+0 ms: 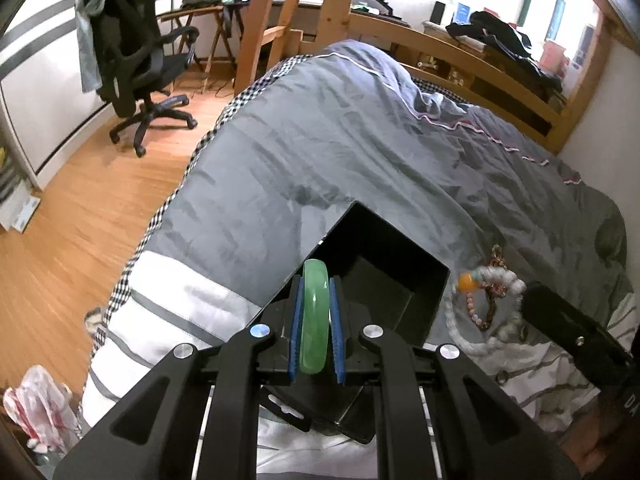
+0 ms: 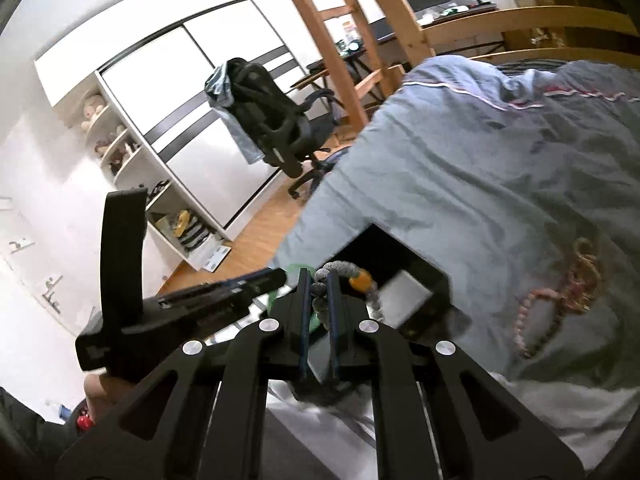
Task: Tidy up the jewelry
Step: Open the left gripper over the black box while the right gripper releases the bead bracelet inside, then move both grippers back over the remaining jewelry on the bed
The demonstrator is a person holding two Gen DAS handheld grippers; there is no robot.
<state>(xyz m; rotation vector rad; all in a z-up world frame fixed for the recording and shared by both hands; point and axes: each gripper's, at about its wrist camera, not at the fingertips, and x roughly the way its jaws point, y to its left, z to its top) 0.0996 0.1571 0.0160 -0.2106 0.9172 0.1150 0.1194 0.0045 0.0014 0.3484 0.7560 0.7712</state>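
My left gripper (image 1: 316, 292) is shut on a pale green bangle (image 1: 315, 320), held on edge just above the near rim of an open black box (image 1: 384, 264) on the grey duvet. To the right of the box lies a heap of bead strands (image 1: 490, 296) with an orange bead. In the right wrist view my right gripper (image 2: 318, 280) is shut on a grey-white bead bracelet (image 2: 340, 269) with an orange bead, lifted over the black box (image 2: 404, 280). The left gripper's body (image 2: 192, 304) crosses at the left, with the green bangle (image 2: 294, 270) partly hidden behind the fingers.
Pink and brown bead strands (image 2: 560, 300) lie on the duvet (image 1: 360, 140) to the right. A black office chair (image 1: 136, 60) stands on the wood floor at the left. A wooden bed frame (image 1: 480, 68) bounds the far side. A plastic bag (image 1: 40, 408) sits low left.
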